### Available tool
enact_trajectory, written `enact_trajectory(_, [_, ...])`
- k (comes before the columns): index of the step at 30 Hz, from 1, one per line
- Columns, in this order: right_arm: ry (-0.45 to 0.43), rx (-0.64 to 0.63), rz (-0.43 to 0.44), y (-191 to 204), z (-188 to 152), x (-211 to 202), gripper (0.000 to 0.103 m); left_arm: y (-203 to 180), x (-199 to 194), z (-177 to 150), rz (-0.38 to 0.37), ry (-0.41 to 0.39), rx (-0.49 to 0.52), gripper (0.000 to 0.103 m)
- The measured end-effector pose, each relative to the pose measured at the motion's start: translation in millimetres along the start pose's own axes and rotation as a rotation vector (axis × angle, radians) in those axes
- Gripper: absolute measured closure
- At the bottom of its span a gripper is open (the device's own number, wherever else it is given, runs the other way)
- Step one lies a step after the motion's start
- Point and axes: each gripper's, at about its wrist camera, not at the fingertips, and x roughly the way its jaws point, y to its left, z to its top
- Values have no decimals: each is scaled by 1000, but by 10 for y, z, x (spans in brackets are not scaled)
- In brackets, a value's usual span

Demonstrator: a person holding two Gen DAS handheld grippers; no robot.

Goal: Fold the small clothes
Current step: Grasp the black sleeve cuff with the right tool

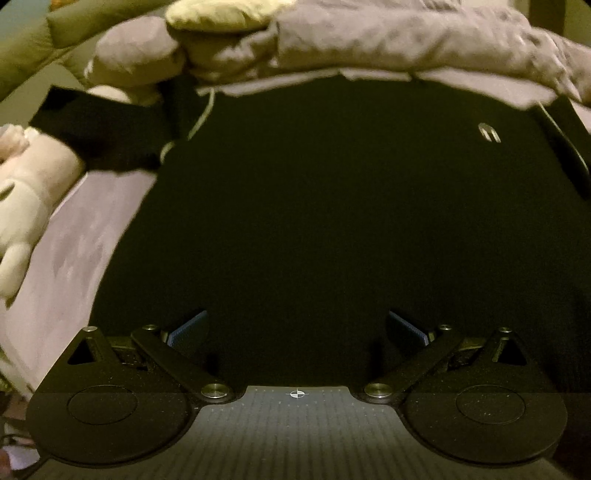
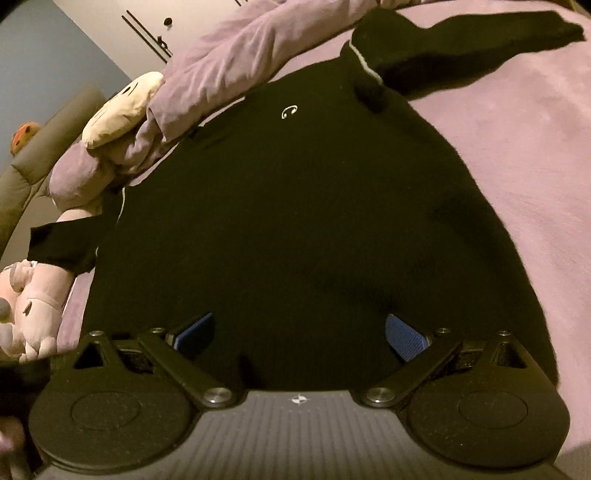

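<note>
A black short-sleeved shirt [image 1: 314, 221] with a small white logo [image 1: 489, 132] lies spread flat on a lilac bed sheet [image 1: 74, 251]. My left gripper [image 1: 297, 325] is open and empty, hovering over the shirt's lower part. In the right wrist view the same shirt [image 2: 295, 229] fills the middle, with its logo [image 2: 290, 110] near the top, one sleeve [image 2: 480, 40] stretched to the upper right and the other sleeve [image 2: 62, 243] to the left. My right gripper [image 2: 299, 328] is open and empty above the shirt's lower hem area.
A crumpled lilac duvet [image 1: 406, 40] lies along the far side of the shirt. Plush toys [image 1: 26, 206] sit at the left, also showing in the right wrist view [image 2: 33, 310]. Bare sheet [image 2: 517, 147] extends to the right. A wardrobe [image 2: 155, 29] stands behind.
</note>
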Motion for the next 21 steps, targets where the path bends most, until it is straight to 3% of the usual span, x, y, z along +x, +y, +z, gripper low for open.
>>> enact_trajectory(5, [-9, -32, 69, -110, -34, 46, 4, -45, 379, 262, 22, -55, -69, 0])
enact_trajectory(7, [38, -49, 117, -156, 29, 18, 4, -47, 545, 284, 57, -66, -100, 0])
enact_trajectory(9, [63, 25, 193, -306, 221, -74, 4, 11, 712, 268, 63, -48, -137, 0])
enact_trajectory(11, [-24, 112, 226, -542, 465, -208, 4, 79, 843, 194, 32, -67, -193, 0])
enact_trajectory(15, [-296, 193, 72, -1149, 1158, -441, 6, 77, 838, -145, 22, -291, -171, 0])
enact_trajectory(16, [-353, 230, 30, -1324, 1322, -460, 11, 68, 841, -208, 23, -328, -173, 0])
enact_trajectory(21, [-504, 509, -84, -2171, 1963, -382, 30, 94, 885, -186, 5, -330, -194, 0])
